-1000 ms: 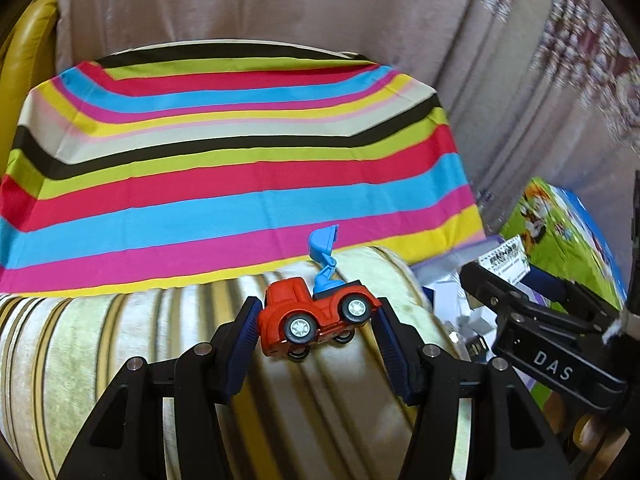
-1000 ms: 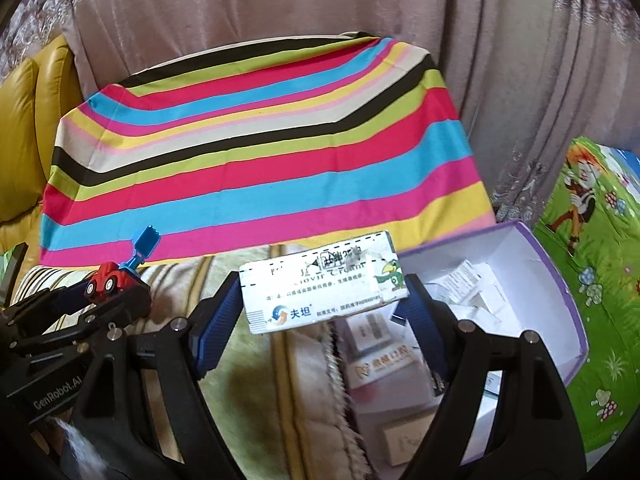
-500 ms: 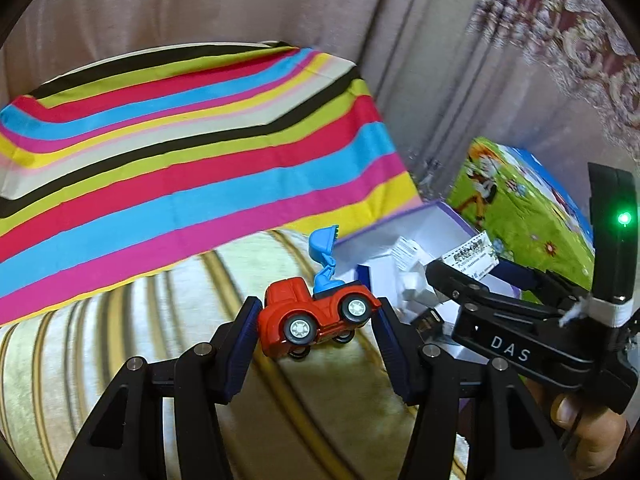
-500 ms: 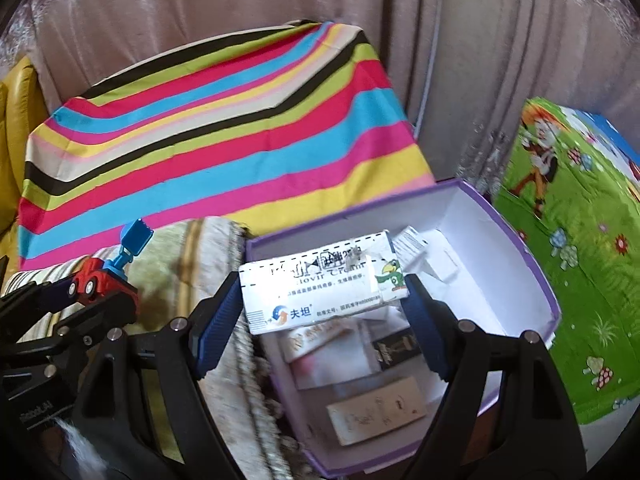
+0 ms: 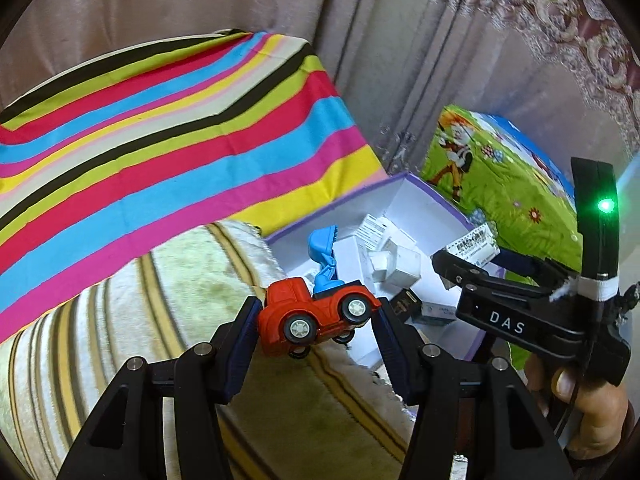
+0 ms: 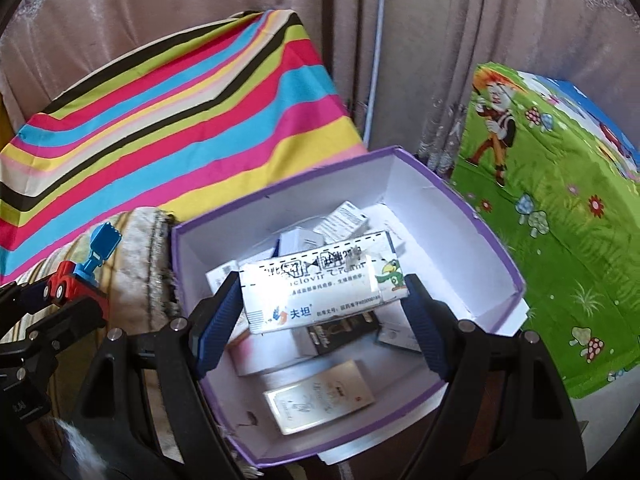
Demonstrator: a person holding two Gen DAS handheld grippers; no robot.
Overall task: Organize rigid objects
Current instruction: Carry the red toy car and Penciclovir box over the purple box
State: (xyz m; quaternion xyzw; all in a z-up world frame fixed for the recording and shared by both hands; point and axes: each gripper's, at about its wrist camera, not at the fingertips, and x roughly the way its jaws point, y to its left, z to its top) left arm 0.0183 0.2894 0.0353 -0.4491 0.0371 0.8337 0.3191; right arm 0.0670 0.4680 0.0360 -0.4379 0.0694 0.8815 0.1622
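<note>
Two grippers, each loaded. Several cartons [image 6: 320, 400] lie heaped in the box [image 6: 496, 256]; their print is mostly too small or blurred to read, and the lower ones are covered by those above. In the right wrist view the held carton hides the middle of the heap, and the box's near corner is cut off behind the gripper frame. In the left wrist view the toy and the gripper frames cover much of the box [image 5: 420, 200].

Left gripper [image 5: 316, 320]: jaws closed part way on a toy truck [image 5: 304, 316], red body, blue scoop raised, pinched end to end, nose tilted up. It hangs over the striped cushion [image 5: 160, 320], just left of the box's near wall. Same toy [image 6: 66, 280] shows at the left edge of the right wrist view, partly hidden by its gripper.

Right gripper [image 6: 320, 304]: jaws set wide, clamped on the two ends of a white carton [image 6: 316, 288], long side across, printed face toward the camera, a green parrot at its right end. It hangs above the open box, over the heap; whether it touches the cartons beneath cannot be told.

Surroundings: striped cloth [image 6: 160, 120] behind the cushion, curtain [image 6: 420, 40] at the back, cartoon-printed green cover [image 6: 560, 220] right of the box. Right hand [image 5: 588, 400] on its gripper handle, partly cut off at the frame edge.
</note>
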